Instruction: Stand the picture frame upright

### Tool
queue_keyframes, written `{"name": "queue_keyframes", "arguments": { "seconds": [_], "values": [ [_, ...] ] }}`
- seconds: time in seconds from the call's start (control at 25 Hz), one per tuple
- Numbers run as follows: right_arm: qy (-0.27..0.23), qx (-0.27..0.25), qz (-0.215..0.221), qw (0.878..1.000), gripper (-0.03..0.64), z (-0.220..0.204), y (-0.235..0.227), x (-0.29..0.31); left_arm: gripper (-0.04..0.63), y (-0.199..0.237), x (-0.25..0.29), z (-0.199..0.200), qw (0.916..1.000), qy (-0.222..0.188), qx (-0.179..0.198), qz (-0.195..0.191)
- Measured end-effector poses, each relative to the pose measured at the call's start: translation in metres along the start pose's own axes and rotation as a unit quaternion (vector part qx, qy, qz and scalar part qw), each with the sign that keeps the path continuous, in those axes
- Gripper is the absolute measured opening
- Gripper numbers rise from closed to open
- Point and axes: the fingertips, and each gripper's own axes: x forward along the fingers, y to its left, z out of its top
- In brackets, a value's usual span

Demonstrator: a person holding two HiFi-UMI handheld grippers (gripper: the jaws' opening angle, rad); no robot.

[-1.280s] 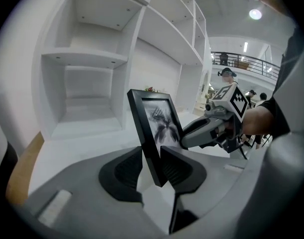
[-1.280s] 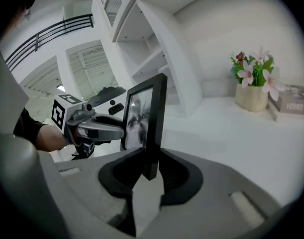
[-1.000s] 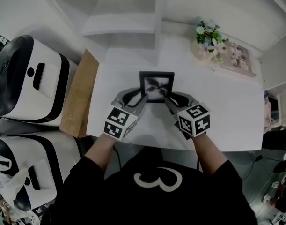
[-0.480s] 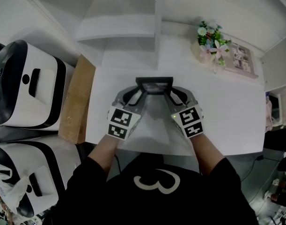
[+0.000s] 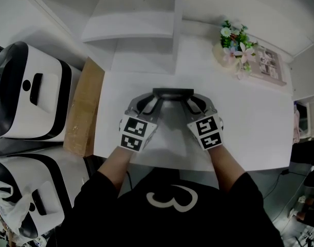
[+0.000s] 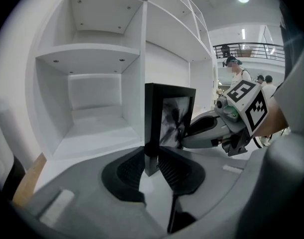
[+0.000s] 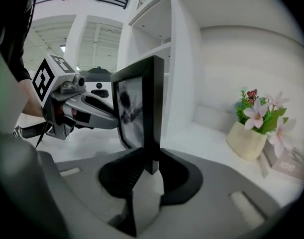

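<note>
Tipped back a second ago with its dark print facing up, the picture frame (image 5: 172, 92) now stands upright, so the head view shows only its black top edge. Both grippers have come a little closer to the person along with it.

At the far left, off the worktop (image 5: 249, 133), stand two white machines with black bands (image 5: 28, 89). A brown board (image 5: 84, 109) lies along the worktop's left edge. Behind the worktop rises a white shelf unit (image 5: 139, 19).

The left gripper (image 6: 151, 159) holds the frame's left side bar. Its jaws have just been closing, and its view shows both dark pads pressed against the bar near the bottom corner. The frame stands vertical between the two grippers near the middle of the worktop, its glass turned toward the person. Whether its lower edge rests on the white surface or hangs just above it cannot be told.

The right gripper (image 7: 150, 164) is clamped on the opposite side bar, again low down, with a pad on each face of the bar. Each gripper appears in the other's view, reaching in from across the frame.

Farther right, at the back corner and well apart from the frame, sits a cream pot of pink and white flowers (image 5: 234, 42). A small photo card (image 5: 268, 66) lies just beside it.
</note>
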Motion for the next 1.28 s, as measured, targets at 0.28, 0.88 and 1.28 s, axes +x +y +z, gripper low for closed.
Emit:
{"name": "queue_keyframes", "arguments": {
  "seconds": [0.28,0.88,1.28],
  "values": [
    [0.005,0.003,0.005,1.000,0.094,-0.0048,0.0016,0.0021,0.092,-0.0003,0.0002,-0.0019,0.9998,0.005,-0.017,0.004],
    [0.010,0.012,0.014,1.000,0.100,-0.0035,0.0001,0.0038,0.092,0.0009,0.0010,-0.0048,0.9997,0.011,-0.020,0.003],
    [0.005,0.009,0.014,1.000,0.117,0.0003,0.0013,-0.0007,0.095,-0.0011,-0.0025,-0.0054,0.9996,0.012,-0.025,-0.002]
  ]
}}
